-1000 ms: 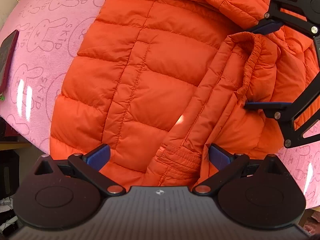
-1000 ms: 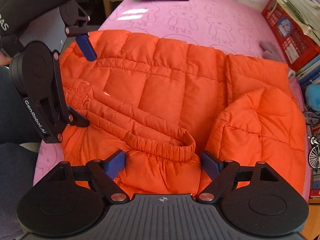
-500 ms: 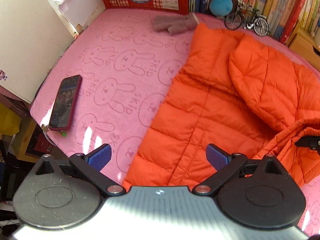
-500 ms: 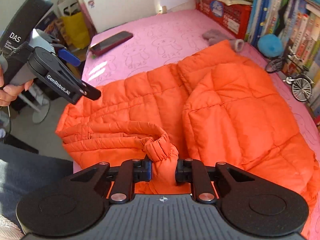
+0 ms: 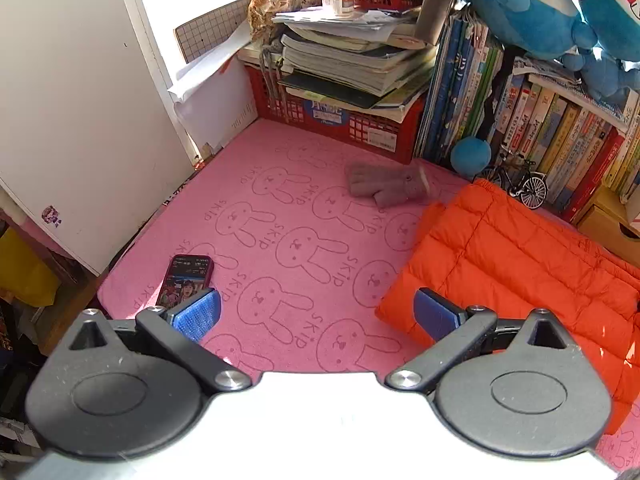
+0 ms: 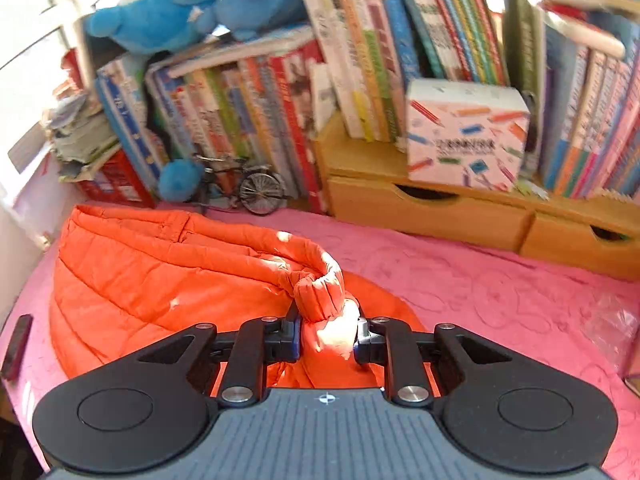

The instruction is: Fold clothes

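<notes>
The left gripper (image 5: 316,312) has its blue-padded fingers (image 5: 197,313) spread wide around nothing. A dark-cased phone (image 5: 185,280) lies just beyond its left finger; the puffy orange quilted jacket (image 5: 508,264) on the pink bunny-print mat (image 5: 280,216) lies beside the right finger. The right gripper (image 6: 328,334) pinches the jacket's bunched elastic sleeve cuff (image 6: 320,292) between nearly closed fingers, with the jacket's body extending to their left.

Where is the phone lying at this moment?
In the left wrist view, the phone lies on the pink mat at lower left, just beyond the open left gripper.
</notes>
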`<action>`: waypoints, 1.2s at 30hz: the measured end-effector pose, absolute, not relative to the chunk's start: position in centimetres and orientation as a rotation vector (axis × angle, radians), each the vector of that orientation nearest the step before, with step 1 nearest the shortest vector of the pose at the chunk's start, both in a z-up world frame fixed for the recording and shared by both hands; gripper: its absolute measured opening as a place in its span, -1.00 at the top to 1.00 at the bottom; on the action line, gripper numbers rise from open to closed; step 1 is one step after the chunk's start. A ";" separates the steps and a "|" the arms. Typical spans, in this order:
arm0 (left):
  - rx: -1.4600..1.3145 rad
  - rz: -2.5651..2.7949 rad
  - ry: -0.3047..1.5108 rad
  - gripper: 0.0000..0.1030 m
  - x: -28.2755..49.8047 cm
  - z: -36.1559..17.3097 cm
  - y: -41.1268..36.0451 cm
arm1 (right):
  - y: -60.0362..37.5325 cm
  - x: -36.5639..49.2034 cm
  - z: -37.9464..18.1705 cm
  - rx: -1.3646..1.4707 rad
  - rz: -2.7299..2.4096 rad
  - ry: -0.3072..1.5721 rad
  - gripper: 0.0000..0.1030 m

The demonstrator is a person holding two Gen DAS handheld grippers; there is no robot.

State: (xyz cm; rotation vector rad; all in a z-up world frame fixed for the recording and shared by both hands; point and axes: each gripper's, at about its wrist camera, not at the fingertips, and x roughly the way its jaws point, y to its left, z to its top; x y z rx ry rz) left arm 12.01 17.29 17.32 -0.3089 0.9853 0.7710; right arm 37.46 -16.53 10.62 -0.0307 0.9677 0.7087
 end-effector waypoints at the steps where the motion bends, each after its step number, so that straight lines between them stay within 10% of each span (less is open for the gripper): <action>1: -0.305 0.754 1.014 -1.00 12.5 16.4 17.2 | -17.1 37.7 9.8 -0.012 0.667 0.986 0.39; 7: -0.256 0.648 1.126 -1.00 14.8 12.6 16.6 | -20.2 39.0 4.6 0.101 0.416 1.085 -0.43; 12: -0.259 0.568 1.130 -1.00 16.7 10.8 18.1 | -21.3 38.0 4.9 0.156 0.389 1.086 -0.57; 36: -0.206 0.327 0.944 -1.00 28.7 3.9 22.5 | -14.5 40.7 4.4 -0.079 0.293 1.073 -0.08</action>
